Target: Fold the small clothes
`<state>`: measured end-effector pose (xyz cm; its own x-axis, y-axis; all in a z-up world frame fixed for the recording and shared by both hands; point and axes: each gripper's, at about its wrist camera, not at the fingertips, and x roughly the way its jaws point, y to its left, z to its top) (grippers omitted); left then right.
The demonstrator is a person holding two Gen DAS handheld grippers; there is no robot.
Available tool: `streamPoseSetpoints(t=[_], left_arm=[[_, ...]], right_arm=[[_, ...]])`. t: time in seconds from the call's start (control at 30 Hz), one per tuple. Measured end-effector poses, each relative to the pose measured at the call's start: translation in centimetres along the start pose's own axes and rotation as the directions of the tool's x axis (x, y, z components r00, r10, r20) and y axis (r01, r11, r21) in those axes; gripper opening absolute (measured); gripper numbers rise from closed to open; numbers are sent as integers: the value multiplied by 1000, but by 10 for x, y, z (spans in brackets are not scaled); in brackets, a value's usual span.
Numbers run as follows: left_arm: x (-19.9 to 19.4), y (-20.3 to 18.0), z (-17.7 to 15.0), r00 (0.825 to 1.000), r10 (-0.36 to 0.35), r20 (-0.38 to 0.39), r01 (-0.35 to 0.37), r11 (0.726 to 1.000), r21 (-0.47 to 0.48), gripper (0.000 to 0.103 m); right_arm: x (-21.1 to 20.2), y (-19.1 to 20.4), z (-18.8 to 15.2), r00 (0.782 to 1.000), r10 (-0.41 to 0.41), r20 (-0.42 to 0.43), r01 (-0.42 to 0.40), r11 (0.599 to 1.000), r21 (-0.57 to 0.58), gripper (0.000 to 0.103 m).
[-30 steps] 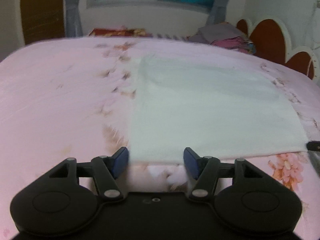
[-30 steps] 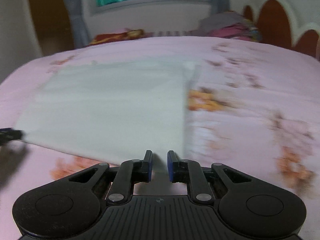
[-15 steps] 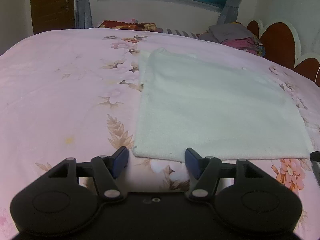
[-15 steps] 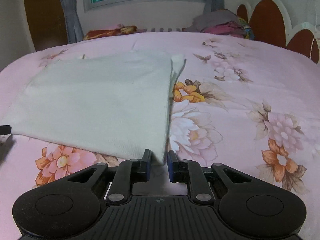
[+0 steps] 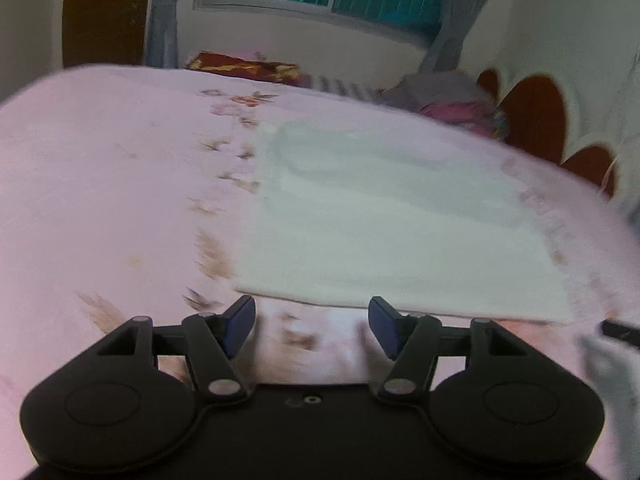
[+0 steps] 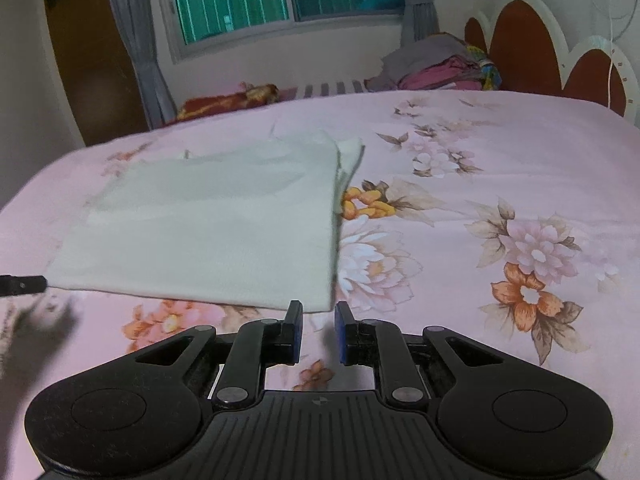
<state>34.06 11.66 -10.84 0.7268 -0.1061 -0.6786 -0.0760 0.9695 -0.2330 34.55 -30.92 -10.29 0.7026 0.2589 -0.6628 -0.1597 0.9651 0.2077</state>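
two tongs sit just short of the pale green folded knit garment on the pink floral bedsheet: left tongs spread empty, right tongs nearly closed, empty. a narrow right bite may, judging through blur, catch one layer only, skewing the fold.

No readable text, label or number anywhere in view.

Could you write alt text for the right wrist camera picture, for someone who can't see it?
A pale green folded cloth lies flat on a bed with a pink floral sheet. At the bottom edge, the right hand-held gripper sits just short of the cloth's near corner, its blue-padded jaws narrowly apart with nothing between them. Behind the bed are a window, grey curtains and a pile of clothes.
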Motion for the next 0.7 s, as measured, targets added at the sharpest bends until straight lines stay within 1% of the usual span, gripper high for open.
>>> streamPoseSetpoints(t=[0.07,0.1,0.13,0.17,0.2,0.27,0.33,0.37,0.4,0.5,0.53,0.57,0.63,0.67,0.7], left_arm=[[3,8,-6,998,-66,-5,65,991,-120,60],[6,16,-10,995,-103,3,102,974,-203,59],[11,25,-13,990,-138,12,135,945,-299,58],[18,34,-17,986,-165,22,160,907,-390,58],[24,41,-20,983,-179,37,176,873,-454,58],[36,53,-25,975,-203,96,221,797,-562,58],[46,62,-26,966,-210,152,258,726,-638,58],[51,64,-25,963,-207,172,268,704,-657,57],[56,66,-22,962,-202,184,273,692,-668,55],[70,63,-11,961,-189,203,277,699,-659,52],[76,62,-7,960,-185,209,278,702,-656,51],[82,62,-5,960,-186,212,280,704,-652,50],[92,57,5,959,-199,204,284,717,-636,50],[95,56,8,960,-191,206,280,720,-635,48],[98,58,9,960,-178,216,277,707,-651,44]], right_arm=[[-6,4,-2,1000,19,10,-19,1000,8,15],[-8,5,-2,999,29,19,-30,999,12,15],[-9,7,-2,999,41,28,-42,999,17,15],[-10,9,-1,998,49,33,-49,999,18,15],[-10,11,1,998,59,37,-60,998,17,15],[-6,16,8,996,78,38,-78,997,11,15],[0,22,16,997,74,37,-74,997,-1,15],[4,24,20,997,76,34,-76,997,3,15],[9,27,25,996,79,30,-80,997,9,15],[29,37,42,994,110,23,-110,994,26,15],[38,43,48,992,125,21,-126,992,30,3],[48,50,55,989,148,14,-148,989,28,0],[70,66,67,985,170,6,-170,985,16,0],[80,73,72,985,174,5,-174,985,9,0],[91,79,77,984,179,0,-179,984,7,0]])
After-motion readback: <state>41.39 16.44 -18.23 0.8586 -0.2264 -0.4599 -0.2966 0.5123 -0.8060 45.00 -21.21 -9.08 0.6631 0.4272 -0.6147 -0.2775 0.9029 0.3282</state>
